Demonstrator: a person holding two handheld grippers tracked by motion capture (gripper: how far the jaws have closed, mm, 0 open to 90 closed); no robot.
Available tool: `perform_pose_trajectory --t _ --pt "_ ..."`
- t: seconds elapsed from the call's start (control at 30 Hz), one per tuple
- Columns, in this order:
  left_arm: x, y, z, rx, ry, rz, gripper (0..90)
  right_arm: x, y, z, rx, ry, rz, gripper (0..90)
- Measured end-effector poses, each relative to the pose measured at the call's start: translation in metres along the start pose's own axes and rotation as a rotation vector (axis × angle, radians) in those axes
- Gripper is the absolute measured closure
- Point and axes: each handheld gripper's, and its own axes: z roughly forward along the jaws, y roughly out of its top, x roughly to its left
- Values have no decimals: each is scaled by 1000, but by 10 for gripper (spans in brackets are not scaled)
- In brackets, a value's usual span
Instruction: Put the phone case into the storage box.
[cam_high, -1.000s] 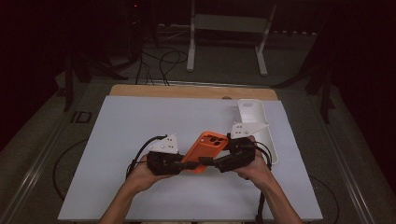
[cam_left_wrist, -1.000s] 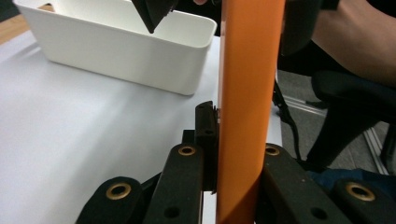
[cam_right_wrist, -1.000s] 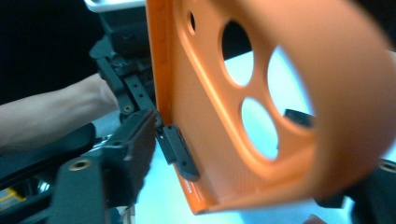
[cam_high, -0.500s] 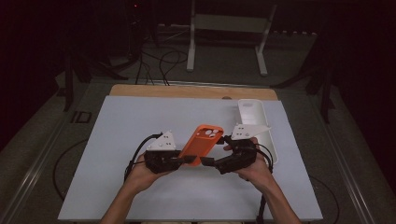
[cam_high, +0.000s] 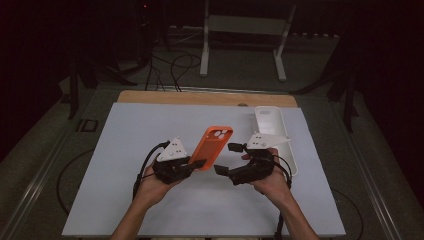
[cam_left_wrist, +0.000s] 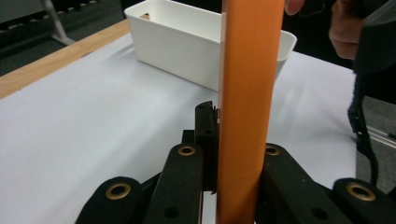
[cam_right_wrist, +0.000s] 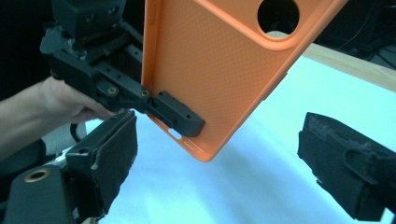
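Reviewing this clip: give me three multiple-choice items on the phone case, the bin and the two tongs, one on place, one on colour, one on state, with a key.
1. Where is the white rectangular plastic bin?
A. at the table's far right, beyond the right tongs
B. at the near left corner
C. on the floor

2. What colour is the soft phone case with a round camera hole?
A. blue
B. orange
C. green

3. How do the tongs stand?
A. both clamp the case
B. left tongs clamp the case's lower end, right tongs open and off it
C. both open, case lying flat

Key: 1 A, the high view shows the bin past the right hand; 2 B, orange in every view; 3 B, the left gripper view shows jaws pressed on the case's edge, and the right jaws have just been opening, with nothing between them.
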Motion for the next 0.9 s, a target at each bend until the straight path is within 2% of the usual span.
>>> perform_pose_trajectory --t 0.37,0.53,0.9 --pt "-2 -2 3 -29 130 -22 864 -2 3 -3 -43 -57 26 117" --pt "-3 -3 3 -38 168 -31 863 -1 5 -3 -50 -68 32 117" --pt "-5 -8 9 -19 235 -20 864 0 12 0 -86 -87 69 105"
